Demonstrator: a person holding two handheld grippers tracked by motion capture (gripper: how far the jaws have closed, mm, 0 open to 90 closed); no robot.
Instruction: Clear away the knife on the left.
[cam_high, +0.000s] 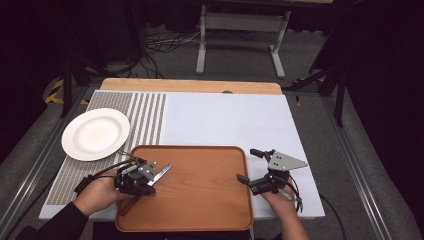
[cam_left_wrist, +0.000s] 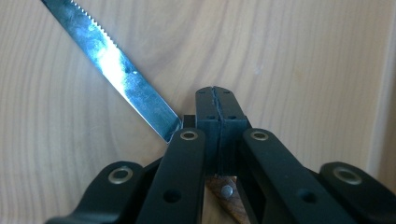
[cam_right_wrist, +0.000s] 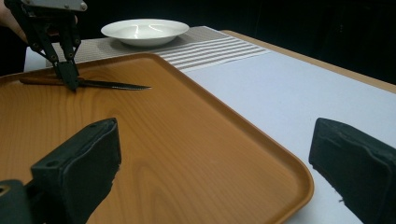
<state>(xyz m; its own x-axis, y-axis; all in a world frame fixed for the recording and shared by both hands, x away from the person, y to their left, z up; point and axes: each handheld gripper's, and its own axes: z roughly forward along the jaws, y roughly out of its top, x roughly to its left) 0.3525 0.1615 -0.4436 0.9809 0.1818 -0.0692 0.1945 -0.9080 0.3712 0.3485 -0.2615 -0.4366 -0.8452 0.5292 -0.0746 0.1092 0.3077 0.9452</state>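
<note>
The left gripper (cam_high: 134, 176) pinches the knife (cam_left_wrist: 123, 77) where blade meets handle, a stiff, light, slick thing, while the right gripper (cam_high: 250, 165) gapes wide.

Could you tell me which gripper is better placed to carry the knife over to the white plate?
Left. The left gripper is shut on the serrated steel knife, nearer the round white plate; the right gripper hangs open.
</note>
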